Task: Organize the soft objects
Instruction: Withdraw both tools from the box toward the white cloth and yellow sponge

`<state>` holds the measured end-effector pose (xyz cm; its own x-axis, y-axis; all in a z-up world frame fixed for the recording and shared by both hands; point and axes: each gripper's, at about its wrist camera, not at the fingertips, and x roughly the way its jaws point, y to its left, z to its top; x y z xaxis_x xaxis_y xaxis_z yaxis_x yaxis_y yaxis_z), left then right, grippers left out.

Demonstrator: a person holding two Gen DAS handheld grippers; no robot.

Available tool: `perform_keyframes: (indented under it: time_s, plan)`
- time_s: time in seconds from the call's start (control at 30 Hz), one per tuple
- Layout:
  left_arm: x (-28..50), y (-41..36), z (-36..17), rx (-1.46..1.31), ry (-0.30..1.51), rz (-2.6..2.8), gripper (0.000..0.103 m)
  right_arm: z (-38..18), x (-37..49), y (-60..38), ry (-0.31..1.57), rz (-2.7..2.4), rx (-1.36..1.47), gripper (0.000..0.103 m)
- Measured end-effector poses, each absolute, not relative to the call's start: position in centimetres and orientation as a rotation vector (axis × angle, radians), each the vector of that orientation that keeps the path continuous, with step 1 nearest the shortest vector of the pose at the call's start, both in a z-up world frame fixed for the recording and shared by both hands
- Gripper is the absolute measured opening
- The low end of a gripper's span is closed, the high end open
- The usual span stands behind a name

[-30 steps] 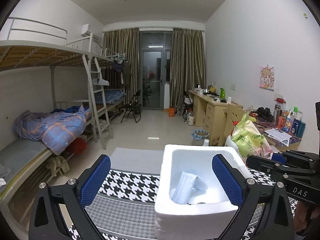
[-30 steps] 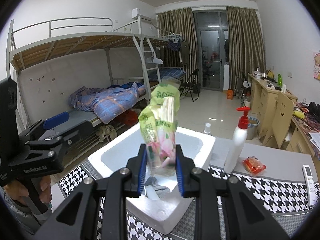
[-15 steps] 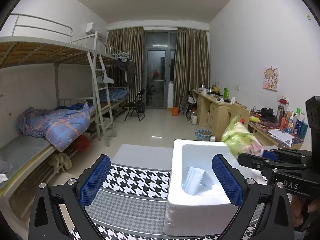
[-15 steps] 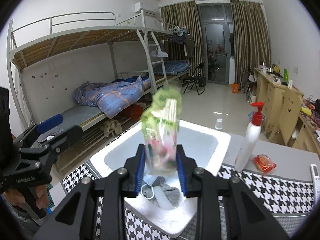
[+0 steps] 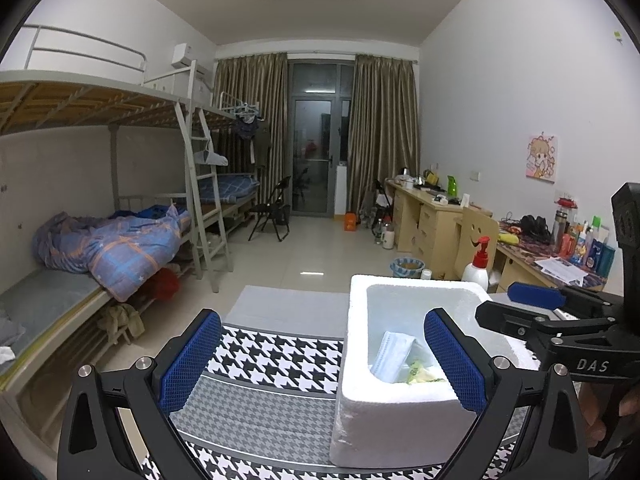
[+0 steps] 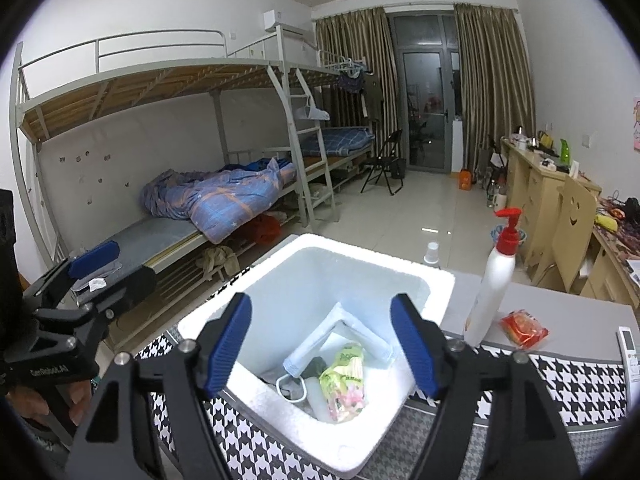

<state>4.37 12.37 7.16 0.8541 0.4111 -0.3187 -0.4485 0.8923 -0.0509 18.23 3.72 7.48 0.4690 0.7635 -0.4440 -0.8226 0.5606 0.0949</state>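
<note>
Landmark: foam box point(image 6: 320, 304) on the houndstooth cloth point(image 6: 580, 384).

R gripper point(image 6: 322, 350) hangs over the box w/ jaws spread wide, nothing between the pads, so released. L gripper point(image 5: 320, 364) is also wide open & empty, sitting just off the box's left side; its right pad overlaps the box mouth in the left wrist view.

Done so far, judging by how things lie: green snack bag point(image 6: 346, 382) lies inside the box, at the near end of the floor. A face mask point(image 6: 304, 360) is in there too, touching the bag on its left, plus a white flat piece leaning against the far wall; can't tell what it is. So at least 2 soft items look stowed.

Left, as I read it: a red packet point(image 6: 524, 330) lies outside the box, to its right, just beside the pump bottle point(image 6: 494, 276). It looks soft, prob. the next pick for the R gripper. Bottle & the remote point(image 6: 628, 350) further right are hard, likely stay put. Nothing soft visible left of the box.

Roughly mid-to-late in the task; one candidate item remains in sight.
</note>
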Motion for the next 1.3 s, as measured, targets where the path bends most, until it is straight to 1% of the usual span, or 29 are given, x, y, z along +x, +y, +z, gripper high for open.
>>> perform_keyframes:
  time_s: [0.27,0.4,0.5,1.3]
  plan:
    - [4.0,11.7,7.4,-0.114,0.301,0.446,0.102,8.1,17.4,2.4,0.434,0.951,-0.132,0.087]
    - [3.7,11.4,7.5,-0.108,0.298,0.44,0.102,8.2,17.1,1.6,0.421,0.942,-0.117,0.095]
    - [3.5,11.0,7.9,-0.101,0.292,0.436,0.102,8.3,16.8,1.1,0.414,0.934,-0.12,0.098]
    - [1.5,7.8,8.6,-0.067,0.269,0.392,0.102,8.2,14.0,-2.5,0.361,0.905,-0.118,0.099]
